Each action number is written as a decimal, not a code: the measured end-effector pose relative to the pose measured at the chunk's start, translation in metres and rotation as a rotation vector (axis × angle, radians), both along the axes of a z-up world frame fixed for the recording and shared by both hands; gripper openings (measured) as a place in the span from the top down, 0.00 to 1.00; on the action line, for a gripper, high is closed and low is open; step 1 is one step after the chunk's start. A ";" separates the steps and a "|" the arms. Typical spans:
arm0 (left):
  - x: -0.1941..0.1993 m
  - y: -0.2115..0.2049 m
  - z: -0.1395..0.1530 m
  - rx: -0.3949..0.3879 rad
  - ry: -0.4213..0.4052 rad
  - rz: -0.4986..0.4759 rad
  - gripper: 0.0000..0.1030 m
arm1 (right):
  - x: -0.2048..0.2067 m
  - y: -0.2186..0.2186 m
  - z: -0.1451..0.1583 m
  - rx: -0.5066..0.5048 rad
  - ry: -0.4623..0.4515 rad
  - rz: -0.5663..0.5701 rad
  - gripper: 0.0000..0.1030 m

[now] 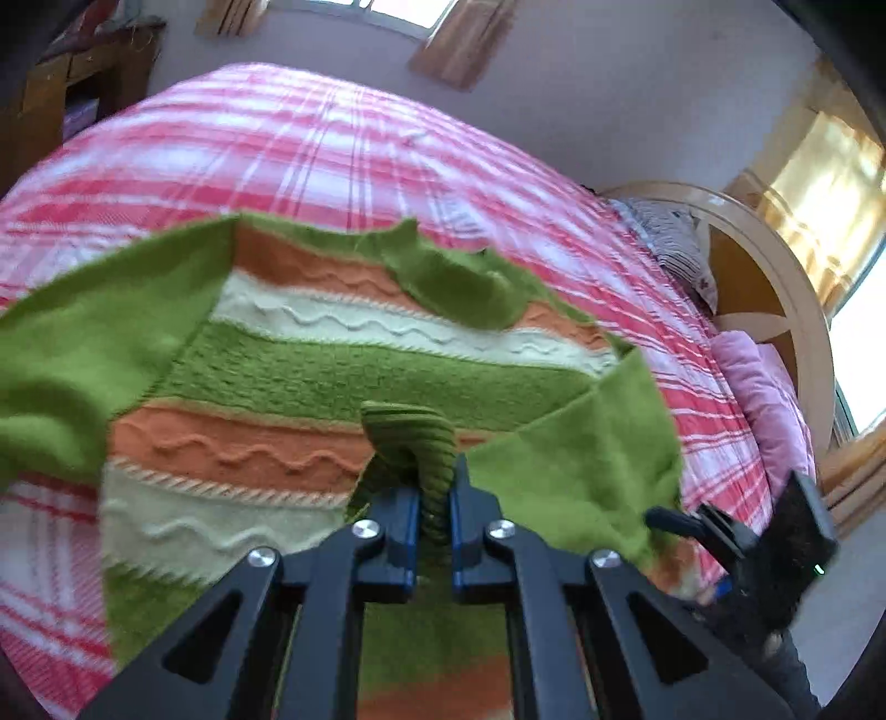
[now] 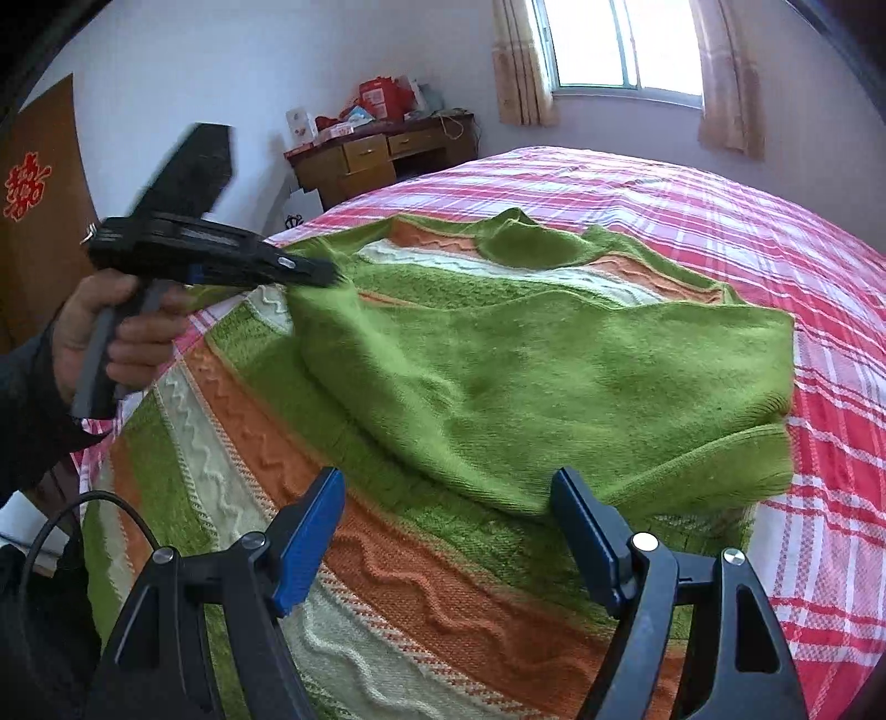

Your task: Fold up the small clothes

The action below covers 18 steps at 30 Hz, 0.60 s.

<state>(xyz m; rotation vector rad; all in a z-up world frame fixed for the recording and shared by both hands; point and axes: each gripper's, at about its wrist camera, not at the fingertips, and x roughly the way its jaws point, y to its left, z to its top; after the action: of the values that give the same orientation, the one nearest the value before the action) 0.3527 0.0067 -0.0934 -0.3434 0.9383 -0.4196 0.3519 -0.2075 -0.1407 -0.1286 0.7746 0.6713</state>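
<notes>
A small knit sweater with green, orange and cream stripes lies on the bed. My left gripper is shut on the ribbed cuff of its green sleeve. In the right wrist view the left gripper holds that sleeve stretched across the sweater's body. My right gripper is open, just above the sweater near the sleeve's lower edge, holding nothing. It also shows at the right of the left wrist view.
The bed has a pink and white plaid sheet. A wooden headboard and pink pillow are at the right. A wooden desk with clutter stands by the far wall under a window.
</notes>
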 end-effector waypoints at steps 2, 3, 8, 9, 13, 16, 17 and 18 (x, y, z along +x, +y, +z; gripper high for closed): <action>-0.011 0.004 0.004 0.010 -0.001 -0.020 0.91 | 0.000 -0.001 0.001 0.010 0.001 0.000 0.25; -0.014 0.003 0.001 0.043 0.005 -0.018 0.91 | 0.000 -0.003 0.001 0.017 0.000 0.000 0.25; -0.012 0.009 -0.024 0.071 0.045 0.010 0.91 | 0.002 -0.034 0.035 0.190 -0.019 -0.053 0.25; -0.011 0.009 -0.026 0.069 0.049 0.014 0.91 | 0.007 -0.038 0.043 0.172 -0.032 -0.085 0.25; -0.007 0.006 -0.026 0.080 0.040 0.019 0.90 | 0.047 -0.033 0.056 -0.116 -0.129 -0.193 0.25; -0.008 0.004 -0.016 0.093 -0.008 0.038 0.90 | 0.093 -0.038 0.044 -0.203 -0.070 -0.247 0.46; -0.007 0.003 -0.013 0.090 -0.027 0.038 0.90 | 0.106 -0.039 0.035 -0.240 -0.027 -0.260 0.55; -0.008 0.003 -0.007 0.083 -0.050 0.040 0.90 | 0.114 -0.039 0.028 -0.273 -0.004 -0.283 0.63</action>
<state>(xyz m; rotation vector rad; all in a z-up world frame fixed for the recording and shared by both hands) 0.3446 0.0096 -0.1005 -0.2743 0.8961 -0.3505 0.4660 -0.2469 -0.1129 -0.2633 0.8593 0.2951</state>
